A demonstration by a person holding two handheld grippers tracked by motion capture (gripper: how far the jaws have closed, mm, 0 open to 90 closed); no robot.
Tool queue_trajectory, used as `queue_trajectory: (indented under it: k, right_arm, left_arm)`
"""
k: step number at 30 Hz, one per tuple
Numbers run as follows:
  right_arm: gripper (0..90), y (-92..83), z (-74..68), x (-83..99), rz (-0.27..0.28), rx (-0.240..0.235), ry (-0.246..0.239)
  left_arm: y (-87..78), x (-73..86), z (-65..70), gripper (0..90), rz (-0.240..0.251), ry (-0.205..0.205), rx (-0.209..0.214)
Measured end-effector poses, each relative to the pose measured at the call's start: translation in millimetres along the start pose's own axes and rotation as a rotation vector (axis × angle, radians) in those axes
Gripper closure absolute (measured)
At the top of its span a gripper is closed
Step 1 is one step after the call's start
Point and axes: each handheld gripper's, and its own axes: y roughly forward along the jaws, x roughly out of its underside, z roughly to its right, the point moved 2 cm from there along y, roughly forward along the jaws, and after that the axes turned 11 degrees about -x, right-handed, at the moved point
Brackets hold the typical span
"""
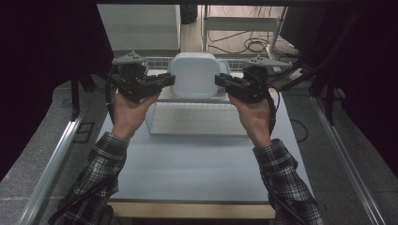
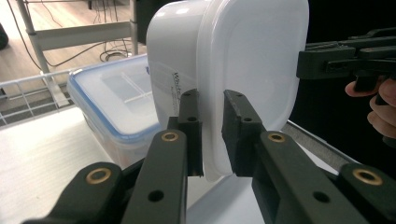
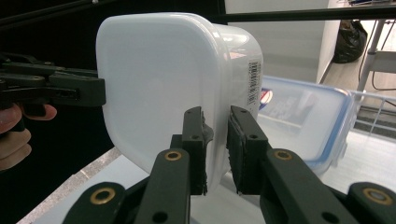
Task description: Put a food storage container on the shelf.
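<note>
A white lidded plastic container (image 1: 195,75) hangs in the air over the wire basket (image 1: 197,119), turned on its side with its lid facing the person. My left gripper (image 1: 170,79) is shut on its left rim and my right gripper (image 1: 219,80) is shut on its right rim. The left gripper view has the white container (image 2: 233,60) with the lid's lip pinched between the black jaws of the left gripper (image 2: 212,135). Seen from the right gripper view, the container (image 3: 168,79) is clamped the same way by the right gripper (image 3: 216,144).
A clear container with a blue-edged lid (image 2: 116,102) sits on the table behind the lifted one, blue-edged container (image 3: 303,121). The white table (image 1: 197,164) has bare room in front of the basket. Wire racks and cables lie beyond the far edge.
</note>
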Motion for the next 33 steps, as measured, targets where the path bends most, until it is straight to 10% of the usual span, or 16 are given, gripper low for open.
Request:
queue_trajectory:
  k: [33]
  right_arm:
    - [67.6,19.6,24.4,-28.7,-0.021,0.074,0.029]
  left_arm:
    - [30.3,-28.4,-6.4,68.5,-0.031,0.011,-0.017]
